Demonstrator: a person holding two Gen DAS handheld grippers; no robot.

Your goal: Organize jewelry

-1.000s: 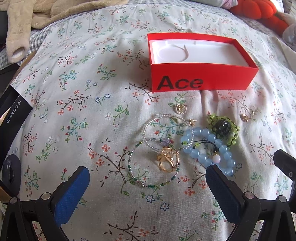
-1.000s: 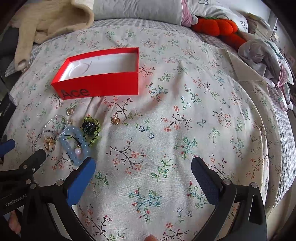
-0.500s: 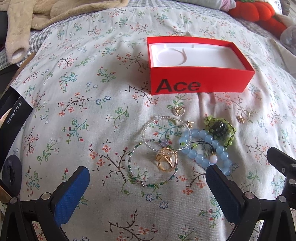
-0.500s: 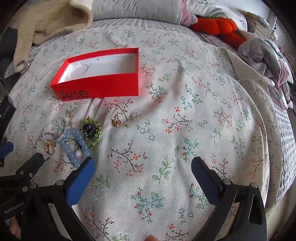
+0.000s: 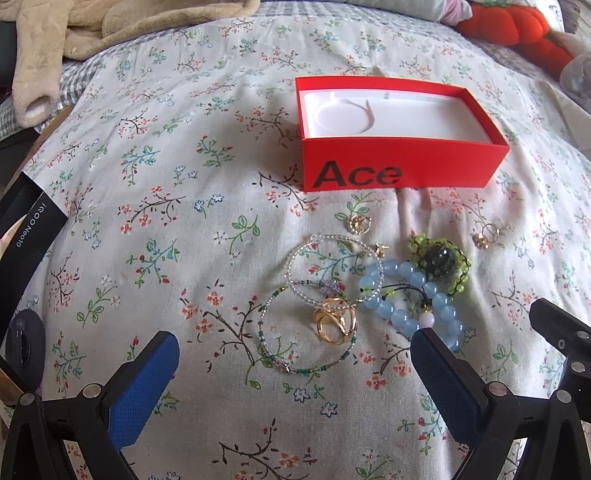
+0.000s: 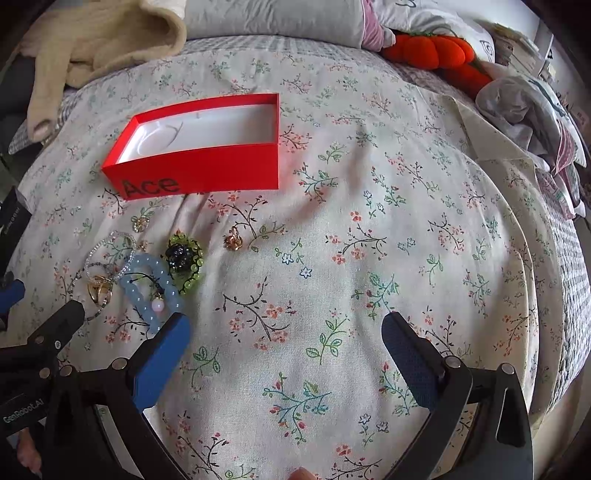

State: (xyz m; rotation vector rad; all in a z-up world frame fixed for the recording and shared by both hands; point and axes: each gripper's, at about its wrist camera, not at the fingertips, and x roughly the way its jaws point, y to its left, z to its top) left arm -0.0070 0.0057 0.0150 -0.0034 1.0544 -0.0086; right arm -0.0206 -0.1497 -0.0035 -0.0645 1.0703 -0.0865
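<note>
A red "Ace" box (image 5: 402, 173) with a white insert stands open on the floral bedspread; it also shows in the right wrist view (image 6: 207, 170). In front of it lies a jewelry pile: a blue bead bracelet (image 5: 410, 295), a green-and-black beaded piece (image 5: 441, 260), a clear bead bracelet (image 5: 325, 266), a green bead bracelet (image 5: 303, 343), a gold ring (image 5: 334, 321) and small gold earrings (image 5: 360, 223) (image 5: 485, 238). My left gripper (image 5: 295, 373) is open and empty just before the pile. My right gripper (image 6: 284, 354) is open and empty to the pile's right.
A beige garment (image 5: 92, 26) lies at the far left. An orange plush (image 6: 439, 51) and crumpled clothes (image 6: 528, 107) lie at the far right. A black "iQOO Neo10" box (image 5: 26, 225) sits at the left edge.
Both grippers have drifted slightly back from the box, so the box and jewelry sit a little lower in view. Both stay open and empty.
</note>
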